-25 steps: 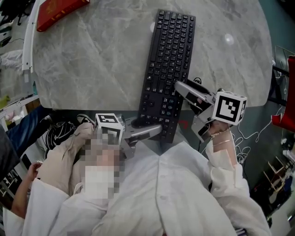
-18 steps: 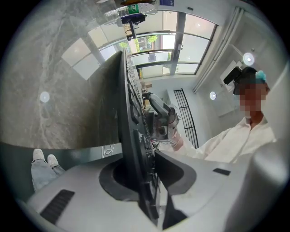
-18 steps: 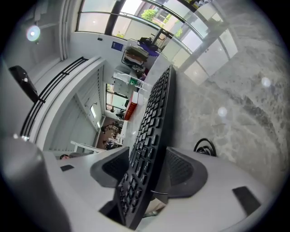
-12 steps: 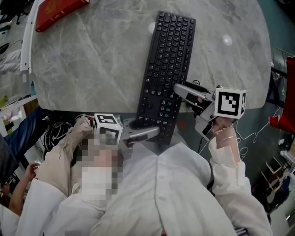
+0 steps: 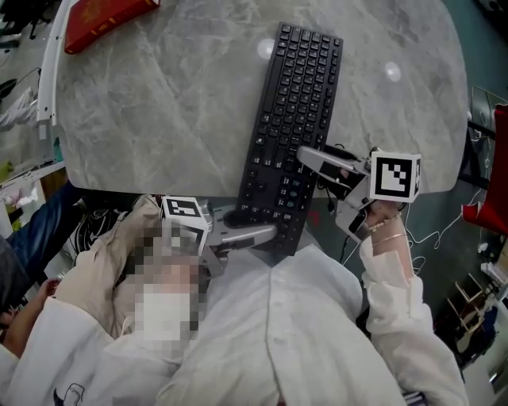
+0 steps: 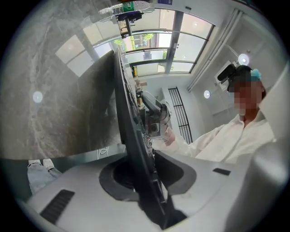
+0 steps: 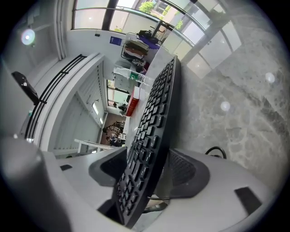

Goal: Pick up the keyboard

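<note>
Just spread wider, fingers of the right gripper [image 5: 311, 165] loosely straddle the keyboard [image 5: 291, 111] while the left gripper [image 5: 252, 225] clamps its overhanging end for lifting.

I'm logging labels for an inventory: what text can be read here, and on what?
No text is legible.
keyboard, key legends: too small to read.
red object, gold print: blurred.
blue sign on the far wall: too small to read.

The black rectangular plastic keyboard [image 5: 292, 127] lies on a pale grey marble tabletop [image 5: 159, 103] with darker veins. Far left, a flat red box [image 5: 107, 20]. Near, a white cloth coat [image 5: 302, 333].
</note>
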A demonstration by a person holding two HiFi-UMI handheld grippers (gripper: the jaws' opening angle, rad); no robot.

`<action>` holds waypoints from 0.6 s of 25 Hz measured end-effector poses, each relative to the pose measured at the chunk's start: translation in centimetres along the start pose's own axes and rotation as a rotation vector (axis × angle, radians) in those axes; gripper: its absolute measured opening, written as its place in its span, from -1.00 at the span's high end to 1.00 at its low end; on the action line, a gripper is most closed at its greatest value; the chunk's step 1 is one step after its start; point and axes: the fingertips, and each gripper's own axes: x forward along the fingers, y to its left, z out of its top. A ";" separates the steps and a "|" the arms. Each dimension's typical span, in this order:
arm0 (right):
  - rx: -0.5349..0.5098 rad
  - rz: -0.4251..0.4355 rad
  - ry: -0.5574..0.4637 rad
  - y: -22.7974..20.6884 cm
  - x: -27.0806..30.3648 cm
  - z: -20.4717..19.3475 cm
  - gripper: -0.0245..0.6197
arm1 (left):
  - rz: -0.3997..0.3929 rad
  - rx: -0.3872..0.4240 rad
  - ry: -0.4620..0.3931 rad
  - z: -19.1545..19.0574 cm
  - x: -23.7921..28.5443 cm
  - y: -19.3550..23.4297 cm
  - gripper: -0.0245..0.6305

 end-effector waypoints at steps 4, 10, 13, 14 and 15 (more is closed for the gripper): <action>0.008 0.007 0.011 0.1 0.3 0.2 0.10 | -0.015 0.008 -0.006 -0.1 -0.1 -0.1 0.58; 0.040 -0.007 -0.017 -0.6 0.5 0.5 0.10 | -0.014 0.007 0.038 0.1 -0.1 -0.6 0.58; 0.048 -0.008 -0.014 -1.0 0.4 0.4 0.11 | -0.031 0.003 0.037 -0.2 0.1 -0.3 0.58; 0.054 -0.009 -0.013 -1.2 0.5 0.4 0.11 | -0.042 0.001 0.033 -0.3 0.1 -0.2 0.58; 0.060 -0.012 -0.013 -1.3 0.5 0.4 0.12 | -0.051 0.001 0.034 -0.3 0.1 -0.1 0.58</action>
